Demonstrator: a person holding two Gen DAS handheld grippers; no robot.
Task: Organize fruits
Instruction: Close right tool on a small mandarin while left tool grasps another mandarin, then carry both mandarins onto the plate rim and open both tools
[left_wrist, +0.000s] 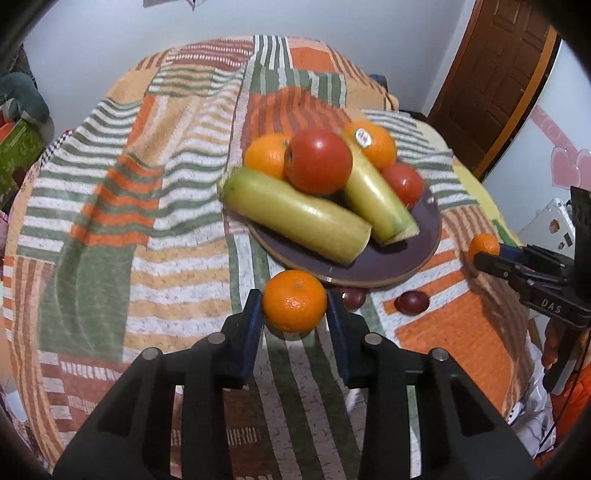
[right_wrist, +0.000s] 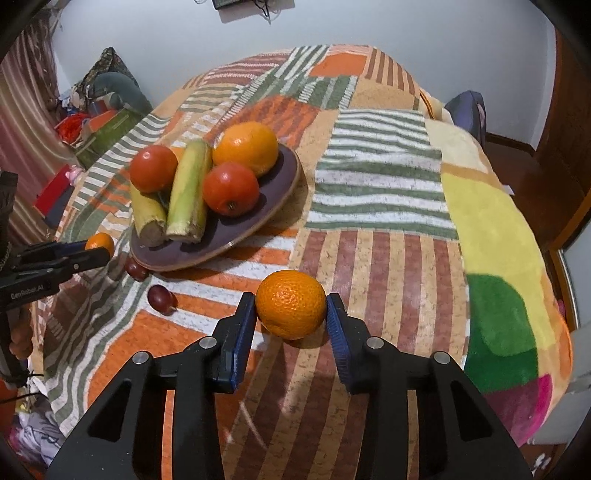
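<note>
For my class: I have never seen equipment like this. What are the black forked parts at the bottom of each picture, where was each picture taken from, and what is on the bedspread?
No robot arm here: a person holds a hand tool with two jaws in each hand, and a camera on each tool looks forward along its jaws. One picture comes from the left gripper, the other from the right gripper; each tool also shows at the edge of the other's picture.

Each tool's blue pads are closed on a small orange: the left orange and the right orange.

On the patterned bedspread sits a dark plate holding two pale green marrows, two tomatoes and two larger oranges. Two small dark red fruits lie on the cloth beside the plate.
</note>
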